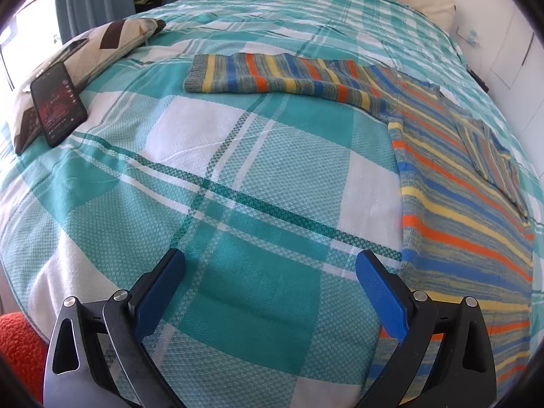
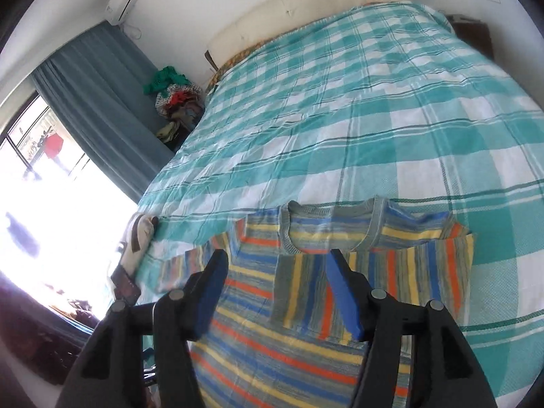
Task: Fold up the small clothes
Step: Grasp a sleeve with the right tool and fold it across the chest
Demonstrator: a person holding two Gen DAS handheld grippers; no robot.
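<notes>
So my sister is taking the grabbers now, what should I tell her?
Left gripper: open, empty, over bare bedspread beside the sweater.
Right gripper: open, empty, above the sweater's chest.
Striped sweater: flat on the bed, one sleeve already folded across the chest, the other sleeve lying out sideways.
Left to do: fold that sleeve in, then fold the body.
Phone rests against a pillow nearby.

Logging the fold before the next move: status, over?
Left hand-held gripper open, over bare bedspread. Right hand-held gripper open above striped sweater. One sleeve folded in, other sleeve still out. Phone clear.
</notes>
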